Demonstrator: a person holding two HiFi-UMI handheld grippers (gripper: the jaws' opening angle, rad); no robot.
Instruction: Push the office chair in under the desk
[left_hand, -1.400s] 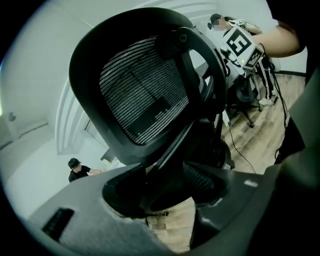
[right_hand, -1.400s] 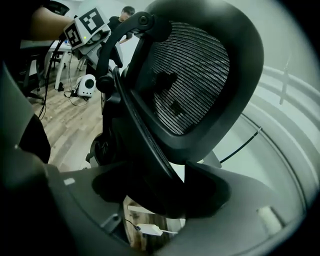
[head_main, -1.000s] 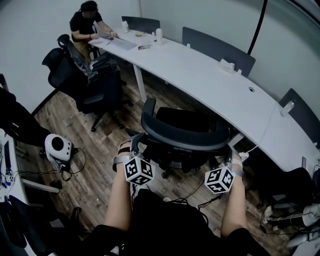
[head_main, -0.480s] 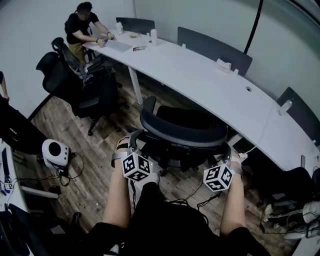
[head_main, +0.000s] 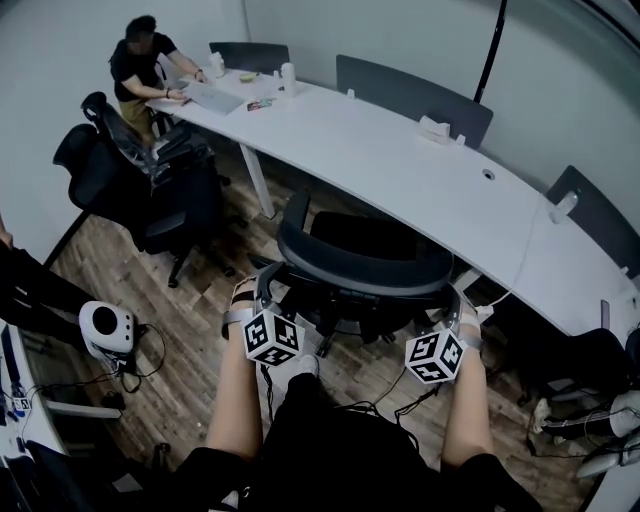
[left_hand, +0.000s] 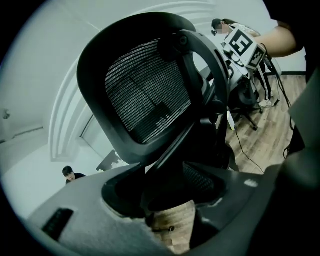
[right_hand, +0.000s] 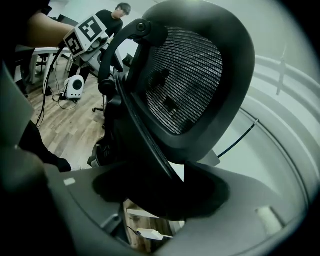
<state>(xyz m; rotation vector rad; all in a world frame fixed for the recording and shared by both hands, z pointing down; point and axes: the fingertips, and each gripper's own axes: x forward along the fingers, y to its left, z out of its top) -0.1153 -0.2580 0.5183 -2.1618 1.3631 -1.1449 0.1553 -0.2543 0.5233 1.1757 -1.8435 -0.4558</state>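
Observation:
The black mesh office chair stands with its back toward me and its seat at the edge of the curved white desk. My left gripper is shut on the left edge of the backrest, and my right gripper is shut on the right edge. In the left gripper view the backrest mesh rises above the left gripper, whose jaws stand around the dark frame. In the right gripper view the backrest likewise fills the gap of the right gripper.
A second black chair stands to the left, near a person seated at the desk's far end. A white round device and cables lie on the wood floor. Dark panels back the desk. Bags sit at right.
Both grippers and the chair have moved forward together toward the desk. The chair's seat now sits closer to the desk edge.

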